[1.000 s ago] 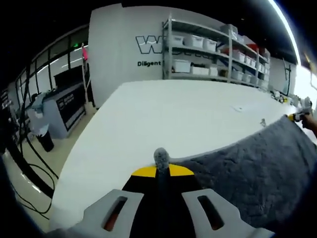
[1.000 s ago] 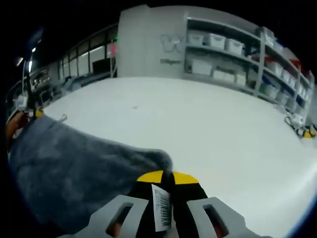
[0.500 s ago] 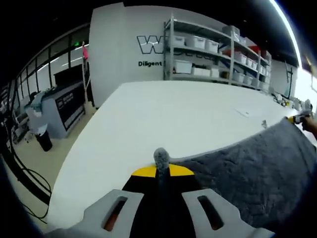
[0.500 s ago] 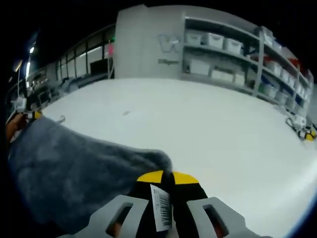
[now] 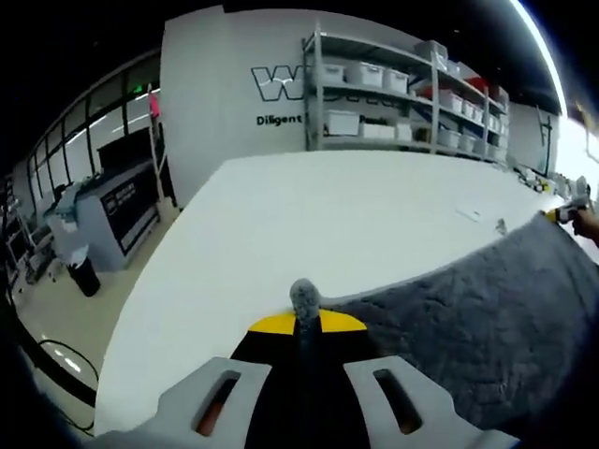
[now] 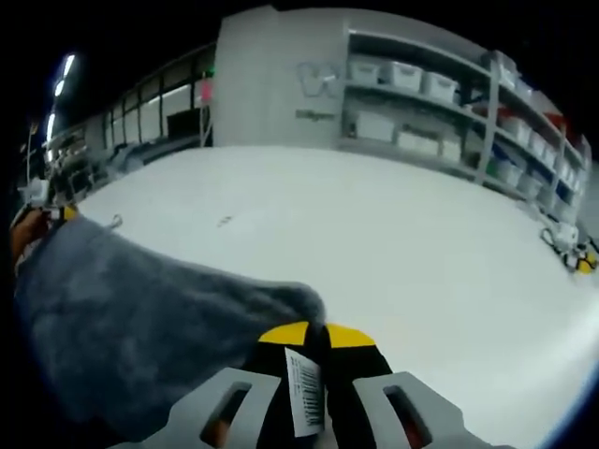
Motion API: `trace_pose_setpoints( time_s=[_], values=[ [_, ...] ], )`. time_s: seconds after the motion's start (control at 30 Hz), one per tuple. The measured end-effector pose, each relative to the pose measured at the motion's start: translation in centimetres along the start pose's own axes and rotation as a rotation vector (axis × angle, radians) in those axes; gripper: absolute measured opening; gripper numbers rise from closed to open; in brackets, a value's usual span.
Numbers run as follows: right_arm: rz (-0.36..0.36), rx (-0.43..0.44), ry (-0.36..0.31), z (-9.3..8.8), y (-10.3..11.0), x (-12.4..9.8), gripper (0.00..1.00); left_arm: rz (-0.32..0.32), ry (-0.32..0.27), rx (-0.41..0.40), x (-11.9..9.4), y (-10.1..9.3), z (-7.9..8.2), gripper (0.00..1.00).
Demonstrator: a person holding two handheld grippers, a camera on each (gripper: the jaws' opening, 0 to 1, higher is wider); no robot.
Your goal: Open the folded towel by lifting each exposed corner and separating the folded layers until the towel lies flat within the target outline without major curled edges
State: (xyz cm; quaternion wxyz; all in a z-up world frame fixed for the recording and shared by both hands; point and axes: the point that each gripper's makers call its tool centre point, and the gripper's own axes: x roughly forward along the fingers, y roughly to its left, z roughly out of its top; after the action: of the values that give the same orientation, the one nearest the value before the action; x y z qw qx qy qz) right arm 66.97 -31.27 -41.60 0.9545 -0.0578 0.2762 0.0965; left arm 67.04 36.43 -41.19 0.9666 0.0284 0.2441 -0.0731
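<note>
In the left gripper view, the left gripper [image 5: 301, 323] has its jaws closed on a corner of the grey towel [image 5: 487, 323], and a small tuft of cloth pokes up just past the yellow tips. From that pinch the towel stretches away to the right of the tool, its upper edge pulled fairly straight, above the white table [image 5: 328, 210]. At the far end of that edge the right gripper [image 5: 564, 213] shows as a small yellow-and-grey shape (too small to tell how its jaws stand from here). Ahead of the tool, beyond the table, stand shelves [image 5: 402, 94] with white boxes.

In the right gripper view, the right gripper [image 6: 314, 339] is clamped on another corner of the towel [image 6: 140, 318], with a white barcode label [image 6: 305, 379] hanging between the jaws. The towel runs off to the left of this tool, sagging a little, toward the left gripper [image 6: 49, 210], which seems to be holding its far corner. The table [image 6: 393, 243] spreads ahead and to the right.
</note>
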Motion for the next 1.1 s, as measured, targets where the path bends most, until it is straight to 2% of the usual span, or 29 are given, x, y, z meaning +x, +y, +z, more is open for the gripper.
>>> trace_pose_setpoints(
  time_s=[0.13,0.27,0.4,0.5,0.97,1.0,1.03,1.1],
  values=[
    [0.004,0.025,-0.009,0.4,-0.2,0.6,0.00,0.004,-0.009,-0.012,1.0,0.6,0.6,0.05],
    [0.010,0.030,-0.011,0.6,0.2,1.1,0.00,0.007,-0.019,-0.012,0.7,0.0,0.4,0.04],
    [0.010,0.031,-0.018,0.8,0.6,1.3,0.00,0.007,-0.027,-0.026,1.4,0.8,0.8,0.04],
    [0.006,0.034,-0.023,0.9,0.9,1.5,0.00,0.015,-0.031,-0.017,1.1,0.1,0.7,0.04],
    [-0.007,0.014,-0.029,0.4,2.2,0.7,0.00,0.013,-0.041,0.002,1.3,0.3,0.8,0.05],
    [-0.003,0.004,-0.032,0.4,2.4,0.6,0.01,0.012,-0.041,-0.001,1.3,0.4,0.8,0.06],
    [-0.015,-0.049,-0.044,0.7,1.9,0.7,0.08,0.012,-0.039,-0.003,1.2,0.6,0.8,0.12],
    [-0.072,-0.123,-0.075,1.2,0.8,0.7,0.26,0.020,-0.041,-0.010,1.1,1.6,1.3,0.49]
  ],
)
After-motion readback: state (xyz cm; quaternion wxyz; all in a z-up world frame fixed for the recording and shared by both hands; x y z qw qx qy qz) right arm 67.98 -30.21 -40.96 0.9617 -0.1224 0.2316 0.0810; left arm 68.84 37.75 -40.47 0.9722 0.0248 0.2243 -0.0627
